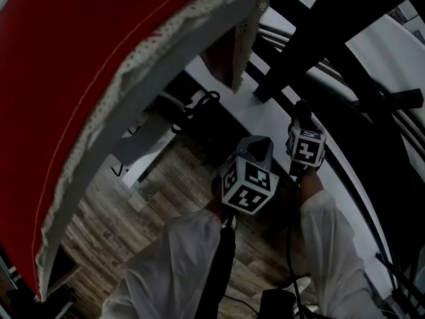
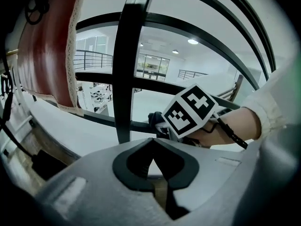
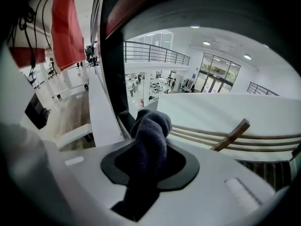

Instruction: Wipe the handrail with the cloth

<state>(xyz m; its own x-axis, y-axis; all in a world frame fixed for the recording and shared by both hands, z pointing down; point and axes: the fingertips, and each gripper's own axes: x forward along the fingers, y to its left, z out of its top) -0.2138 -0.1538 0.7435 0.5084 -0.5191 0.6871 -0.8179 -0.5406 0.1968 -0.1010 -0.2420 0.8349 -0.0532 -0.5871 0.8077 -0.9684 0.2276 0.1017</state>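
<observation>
My right gripper (image 3: 148, 147) is shut on a dark blue-grey cloth (image 3: 153, 126) that bulges out past its jaws. In the left gripper view the same cloth (image 2: 156, 121) lies against a horizontal black rail (image 2: 101, 119) of the railing, in front of the right gripper's marker cube (image 2: 193, 109). A black railing post (image 3: 112, 60) rises just to the left of the cloth. My left gripper (image 2: 151, 145) is shut with nothing in it and points at the railing post (image 2: 129, 55) from a short way back. In the head view the left gripper (image 1: 259, 148) and right gripper (image 1: 302, 115) sit side by side below the black railing (image 1: 299, 45).
A red banner with a lace edge (image 1: 86, 78) hangs at the left and covers much of the head view. A white ledge (image 1: 265, 115) runs under the railing. Wooden floor (image 1: 153, 191) lies below. Cables (image 1: 199, 105) hang by the ledge.
</observation>
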